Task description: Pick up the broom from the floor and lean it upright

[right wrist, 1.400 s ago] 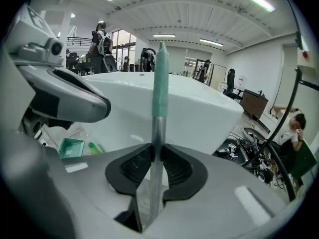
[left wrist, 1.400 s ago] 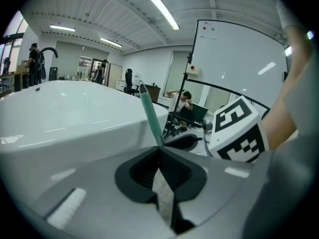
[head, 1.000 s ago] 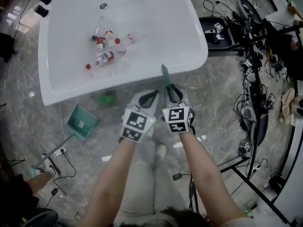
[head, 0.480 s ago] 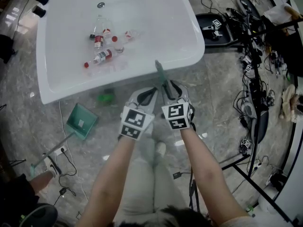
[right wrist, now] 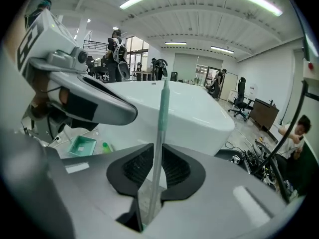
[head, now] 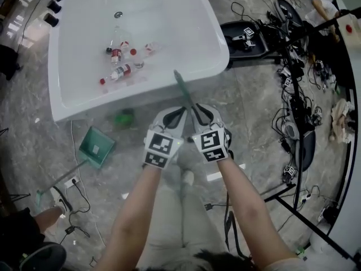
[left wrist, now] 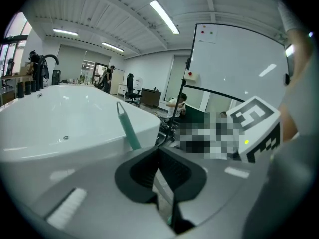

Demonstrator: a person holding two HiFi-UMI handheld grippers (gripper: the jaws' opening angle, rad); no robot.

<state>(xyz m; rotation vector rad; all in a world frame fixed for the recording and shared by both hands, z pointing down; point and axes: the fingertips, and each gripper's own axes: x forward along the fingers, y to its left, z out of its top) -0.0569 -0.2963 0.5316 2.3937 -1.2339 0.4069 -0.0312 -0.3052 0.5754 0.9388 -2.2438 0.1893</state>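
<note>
My right fingers, having just been closing, are pinching the broom handle, its tip pointing toward the tub. My left fingers are pressing together, empty. On one thin pinch, the handle may be slipping or swinging into the tub.

Bright, even light from ceiling strip lights over the white tub; tub's inside nearly washes out, soft glare, hardly any shadow. Glossy floor beside the tub shows small pale reflections. Both gripper views are heavy fisheye w/ dark corners. The left hand-held gripper and right hand-held gripper go soft close to the lens. Head view bends at the edges, slightly soft.
</note>
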